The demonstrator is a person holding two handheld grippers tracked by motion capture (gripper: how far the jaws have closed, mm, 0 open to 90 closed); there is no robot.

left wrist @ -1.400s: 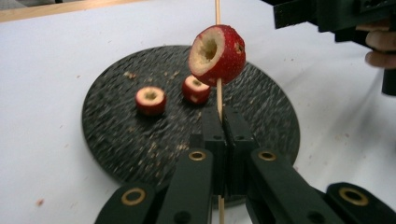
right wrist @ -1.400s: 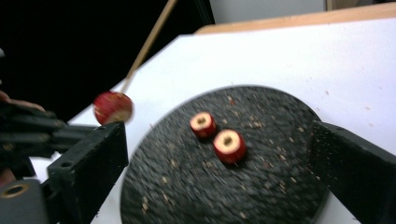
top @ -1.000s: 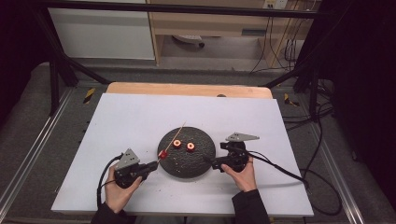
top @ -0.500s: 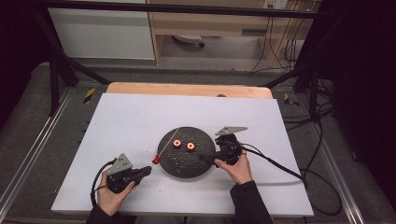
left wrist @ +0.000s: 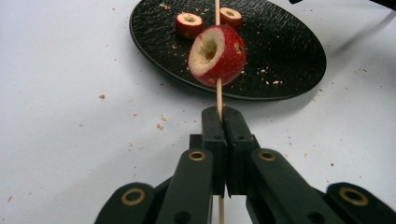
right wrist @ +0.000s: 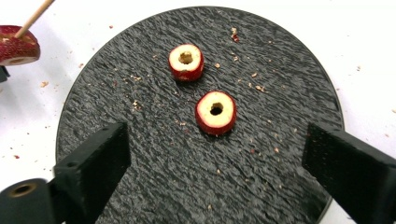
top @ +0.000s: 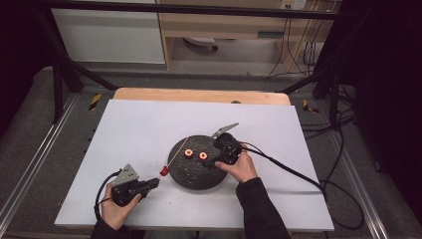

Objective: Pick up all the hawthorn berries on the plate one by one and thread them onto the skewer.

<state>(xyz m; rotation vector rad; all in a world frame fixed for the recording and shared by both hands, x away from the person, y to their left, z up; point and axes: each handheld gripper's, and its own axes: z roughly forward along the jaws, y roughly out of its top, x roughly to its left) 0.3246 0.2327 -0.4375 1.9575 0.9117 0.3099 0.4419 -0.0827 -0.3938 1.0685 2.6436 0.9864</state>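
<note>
Between R tongs (right wrist: 215, 154), apart: cored fruit ring (right wrist: 215, 112) on plate (right wrist: 140, 177).

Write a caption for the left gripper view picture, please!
Shut black tool pinching a thin wooden skewer threaded through a cored red fruit piece, beside a round black textured plate.

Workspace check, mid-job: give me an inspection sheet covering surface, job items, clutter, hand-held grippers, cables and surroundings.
Surface: white table top, a wooden strip along its far edge.
Job's things: wooden skewer with one cored red fruit piece threaded on it; two more cored pieces, near and far, lie apart on the black round plate.
Clutter: small crumbs on the plate and the table.
Grippers: left hand-held gripper shut on the skewer; right hand-held gripper open over the plate, its jaws just closing a little, either side of the near piece without touching it.
Cables: one trails from each gripper.
Surroundings: dark frame bars, cabinets and floor cables behind.
</note>
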